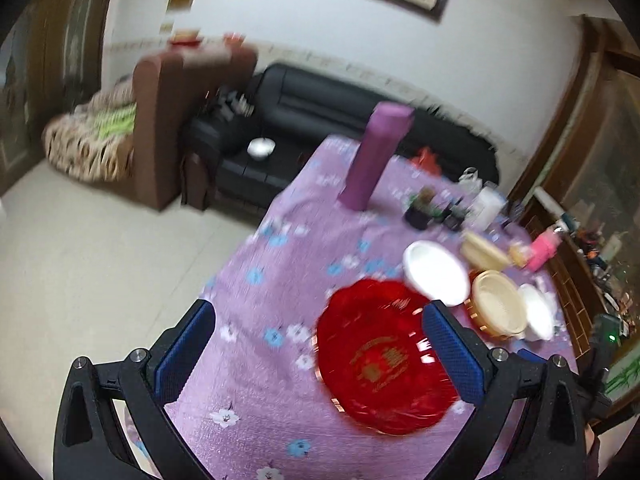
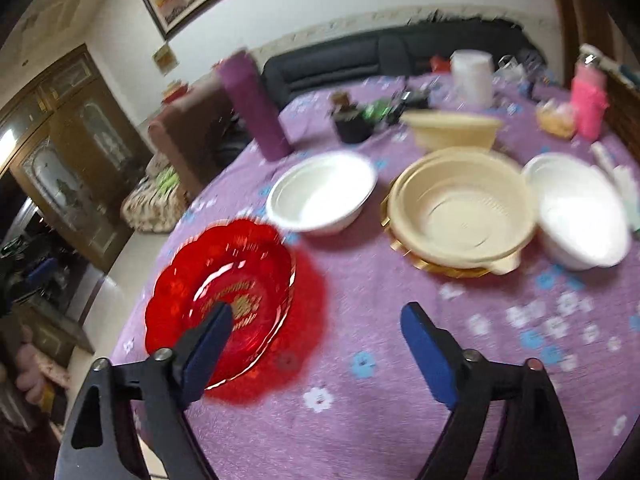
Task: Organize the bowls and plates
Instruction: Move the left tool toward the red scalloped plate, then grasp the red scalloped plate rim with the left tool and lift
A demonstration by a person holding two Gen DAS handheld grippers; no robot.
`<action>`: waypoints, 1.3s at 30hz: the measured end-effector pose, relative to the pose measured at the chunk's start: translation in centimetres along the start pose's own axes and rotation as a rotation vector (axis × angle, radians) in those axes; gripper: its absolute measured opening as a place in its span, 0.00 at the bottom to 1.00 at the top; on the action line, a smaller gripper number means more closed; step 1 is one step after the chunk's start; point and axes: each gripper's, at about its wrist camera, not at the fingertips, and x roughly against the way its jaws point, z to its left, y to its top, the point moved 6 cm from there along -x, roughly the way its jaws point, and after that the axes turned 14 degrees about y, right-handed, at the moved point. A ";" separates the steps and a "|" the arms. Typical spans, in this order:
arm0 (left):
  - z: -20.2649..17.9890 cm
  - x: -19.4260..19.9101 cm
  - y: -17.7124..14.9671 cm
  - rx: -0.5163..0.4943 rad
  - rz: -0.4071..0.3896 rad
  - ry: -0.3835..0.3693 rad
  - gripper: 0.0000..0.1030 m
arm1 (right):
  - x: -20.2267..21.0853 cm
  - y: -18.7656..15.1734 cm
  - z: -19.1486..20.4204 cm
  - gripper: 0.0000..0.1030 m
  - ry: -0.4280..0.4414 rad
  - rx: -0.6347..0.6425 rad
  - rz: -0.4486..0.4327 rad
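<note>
both claws hang over the purple flowered cloth [image 2: 360,420], each spread wide and pinching nothing. the left gripper [image 1: 320,320] has cloth between its blue pads, with the red plate [image 1: 384,360] partly behind its right finger. the right gripper [image 2: 316,320] is above bare cloth, its left finger in front of the same red plate [image 2: 224,292], which lies flat near the table's edge. just past the plate sits a white bowl [image 2: 320,196]. beside that, toward the right, a cream bowl [image 2: 460,208] rests on a gold-rimmed plate [image 2: 440,268], and a second white bowl [image 2: 576,208] is just beside it. behind them stands another cream bowl [image 2: 452,128]. farther back are a purple cylinder [image 2: 252,108], a white cup [image 2: 472,76], a pink bottle [image 2: 588,100] and small dark clutter, too blurred to tell. beyond the table is a black sofa [image 2: 360,56].
</note>
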 end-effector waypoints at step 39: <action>-2.7 -10.7 -5.0 -0.151 0.224 0.186 0.28 | -11.0 -2.1 4.4 0.15 0.034 0.061 0.133</action>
